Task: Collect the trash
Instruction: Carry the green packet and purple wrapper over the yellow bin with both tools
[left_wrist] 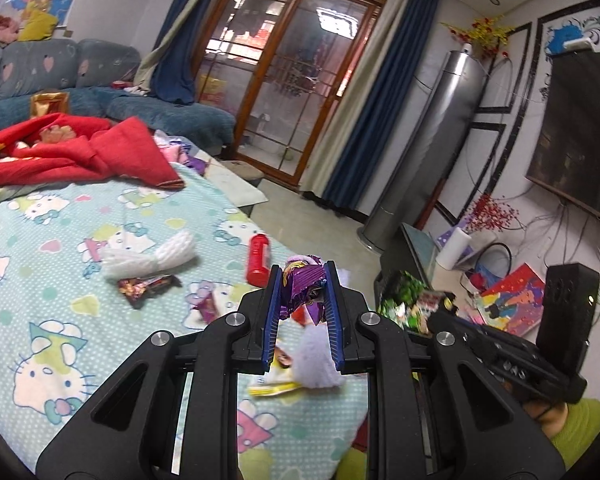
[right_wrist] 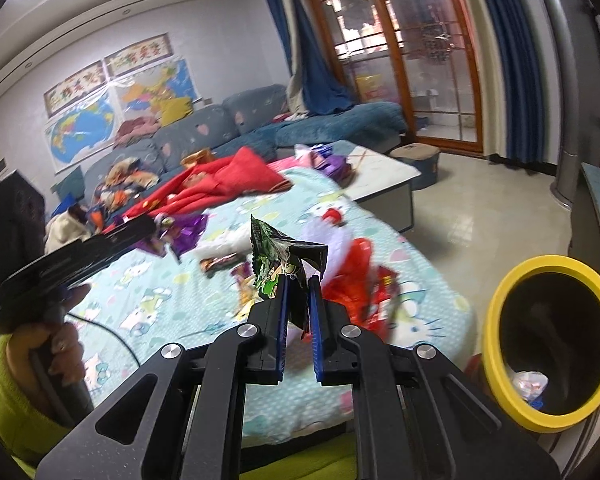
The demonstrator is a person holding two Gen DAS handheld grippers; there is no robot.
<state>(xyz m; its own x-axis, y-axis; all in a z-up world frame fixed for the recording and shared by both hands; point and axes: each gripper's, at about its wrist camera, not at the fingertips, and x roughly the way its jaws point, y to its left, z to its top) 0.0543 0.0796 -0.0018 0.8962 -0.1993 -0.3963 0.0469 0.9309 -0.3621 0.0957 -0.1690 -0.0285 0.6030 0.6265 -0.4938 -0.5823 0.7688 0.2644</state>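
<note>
Purple wrapper (left_wrist: pixel 304 288) sits clamped between left jaws; green wrapper (right_wrist: pixel 280 264) between right.

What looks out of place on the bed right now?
Litter on the Hello Kitty sheet: a dark candy wrapper, white foam netting and a red bottle on its side. Both grippers already hold wrappers.

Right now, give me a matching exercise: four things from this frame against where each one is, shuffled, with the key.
1. purple wrapper
2. green wrapper
3. red bottle
4. bin

A. lying on the sheet
B. in the right claw
C. beside the bed, right of it
D. in the left claw

Pairs: 1-D, 2-B, 3-A, 4-C
</note>
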